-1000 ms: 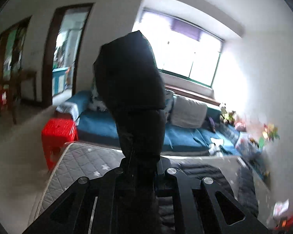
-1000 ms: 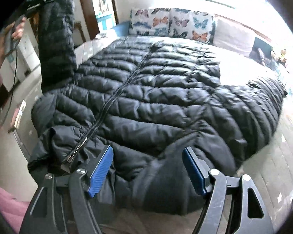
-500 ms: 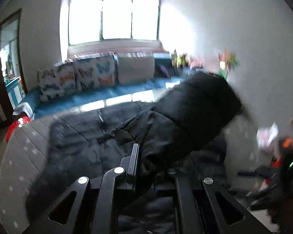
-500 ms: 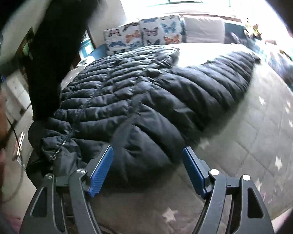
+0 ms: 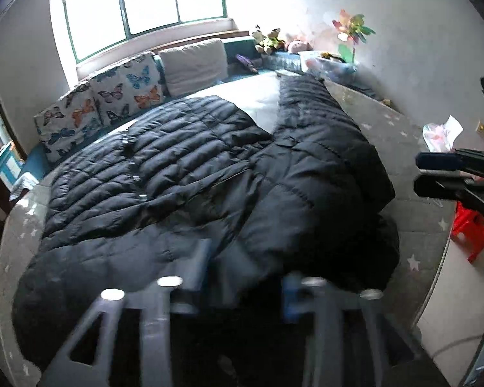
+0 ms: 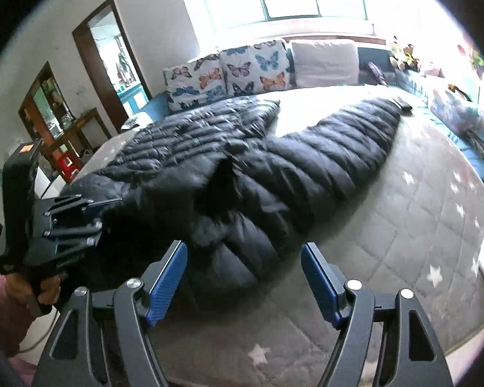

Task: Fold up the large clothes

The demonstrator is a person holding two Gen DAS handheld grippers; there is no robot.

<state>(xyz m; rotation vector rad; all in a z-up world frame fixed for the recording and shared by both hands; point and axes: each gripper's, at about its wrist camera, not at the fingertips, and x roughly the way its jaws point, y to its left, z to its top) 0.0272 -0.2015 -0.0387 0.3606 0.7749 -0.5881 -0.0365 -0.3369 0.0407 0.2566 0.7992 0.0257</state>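
Two grippers hang over the near edge of the grey quilted mattress with white stars (image 6: 403, 225): the right gripper (image 6: 243, 277) has its blue-padded fingers released and empty, and the left gripper (image 5: 242, 277), blurred, is opening with nothing pressed between its fingers. Beyond them the black quilted down jacket (image 5: 184, 174) lies flat, one sleeve (image 6: 348, 138) stretched far, probably for folding. Behind stand butterfly-print cushions (image 6: 229, 74).
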